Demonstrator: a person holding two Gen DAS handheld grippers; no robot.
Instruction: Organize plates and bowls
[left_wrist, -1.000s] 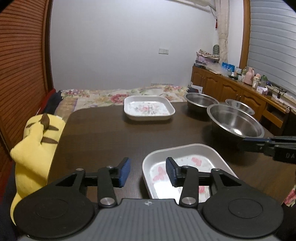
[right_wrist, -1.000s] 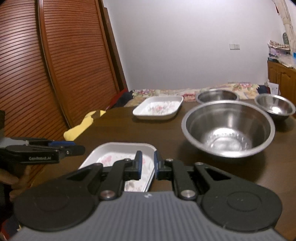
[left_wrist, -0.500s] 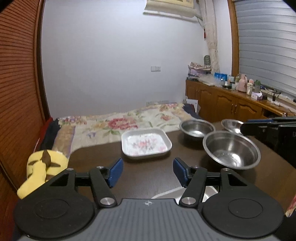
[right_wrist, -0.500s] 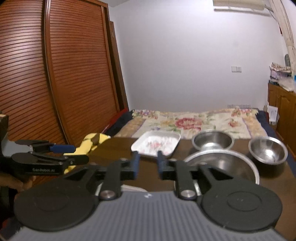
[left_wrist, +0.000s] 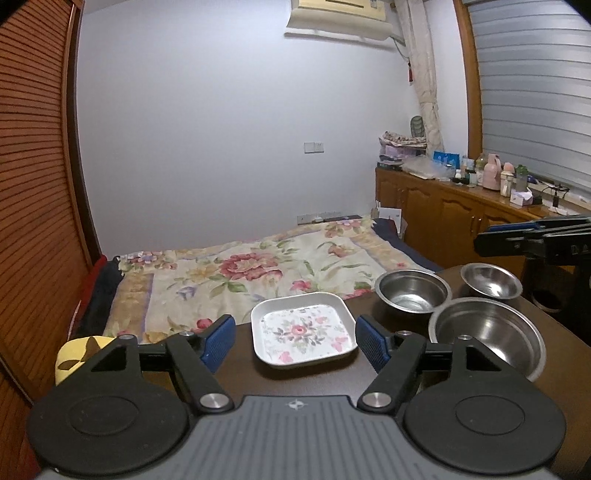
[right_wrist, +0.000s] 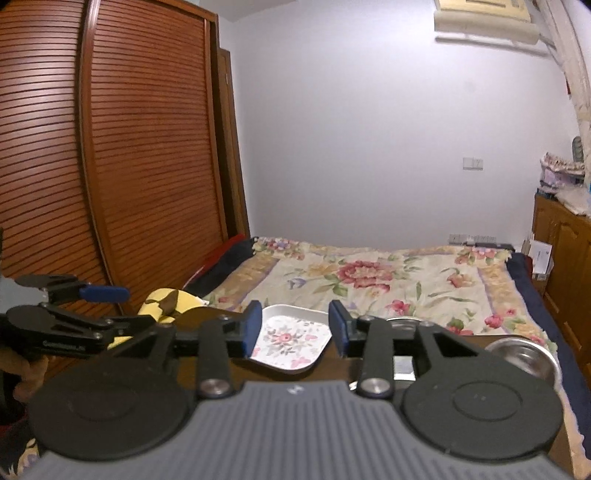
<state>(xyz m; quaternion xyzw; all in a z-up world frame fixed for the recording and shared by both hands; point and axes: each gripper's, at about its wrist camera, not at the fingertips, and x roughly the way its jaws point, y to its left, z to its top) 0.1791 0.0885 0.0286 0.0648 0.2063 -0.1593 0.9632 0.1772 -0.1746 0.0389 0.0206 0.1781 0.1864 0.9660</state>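
A: Where do the plates and bowls stand?

B: On the dark wooden counter (left_wrist: 236, 373); a square flowered plate (left_wrist: 303, 334) lies near its far edge, the bed (left_wrist: 258, 273) with a floral cover beyond it; to the plate's right three steel bowls sit close together; the large bowl (left_wrist: 487, 336) nearest, a medium bowl (left_wrist: 412, 291) farther off, and a small bowl (left_wrist: 490, 280) at the far right.

A: And the left gripper (left_wrist: 295, 341)?

B: Its blue pads are wide apart and the jaws are opening; nothing is gripped; the flowered plate shows through the gap, well beyond the fingertips.

A: The right gripper (right_wrist: 294, 328)?

B: Its jaws are opening too, with a narrower gap than the left; nothing is between the pads; the same plate appears past them on the counter; the small bowl shows at the right in that view.

A: Anything else in sight?

B: A yellow plush toy (left_wrist: 79, 354) at the counter's left edge; louvred wooden doors (right_wrist: 129, 155) on the left; a wooden cabinet (left_wrist: 450, 229) crowded with bottles on the right.
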